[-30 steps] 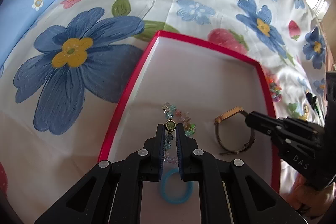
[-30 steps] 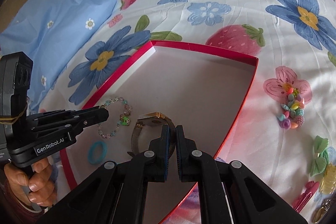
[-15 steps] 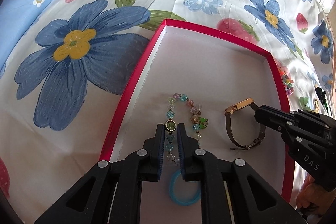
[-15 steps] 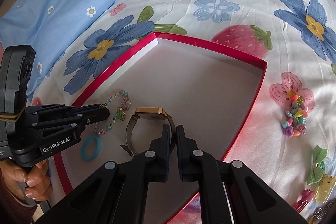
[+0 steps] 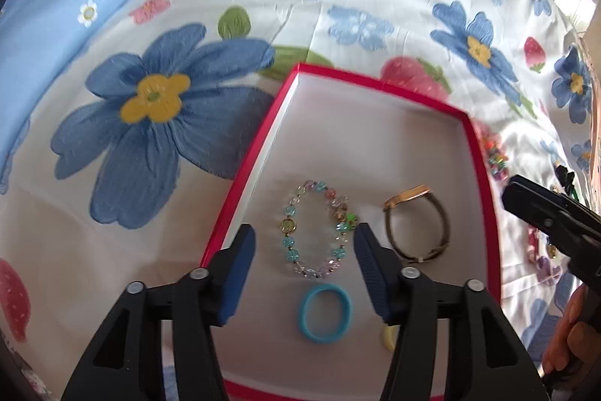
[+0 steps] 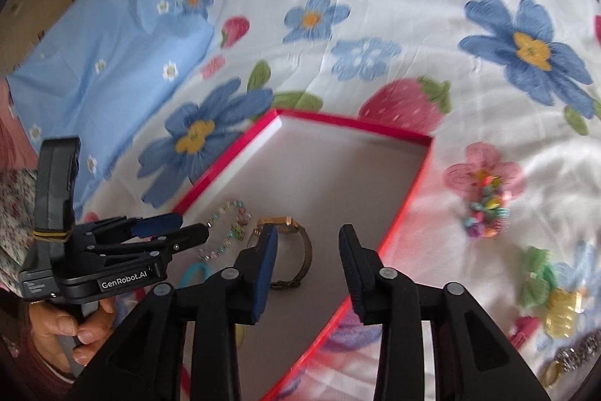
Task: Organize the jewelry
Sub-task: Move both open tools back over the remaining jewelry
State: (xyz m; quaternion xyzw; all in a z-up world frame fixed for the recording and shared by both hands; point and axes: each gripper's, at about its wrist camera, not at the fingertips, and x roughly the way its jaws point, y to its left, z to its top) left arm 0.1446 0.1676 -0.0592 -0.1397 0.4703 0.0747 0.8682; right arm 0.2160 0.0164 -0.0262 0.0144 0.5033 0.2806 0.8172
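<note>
Left-wrist view shows the left gripper [image 5: 304, 237] gaping empty over the beaded bracelet [image 5: 317, 230]; right gripper [image 6: 308, 243], equally wide, should swing toward two o'clock for loose trinkets [image 6: 486, 213].

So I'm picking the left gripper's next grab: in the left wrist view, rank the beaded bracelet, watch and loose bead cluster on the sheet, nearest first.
1. Beaded bracelet: in the red box, between the left gripper's open jaws.
2. Watch: in the box, just right of the jaws.
3. Bead cluster: outside the box, far right.
</note>
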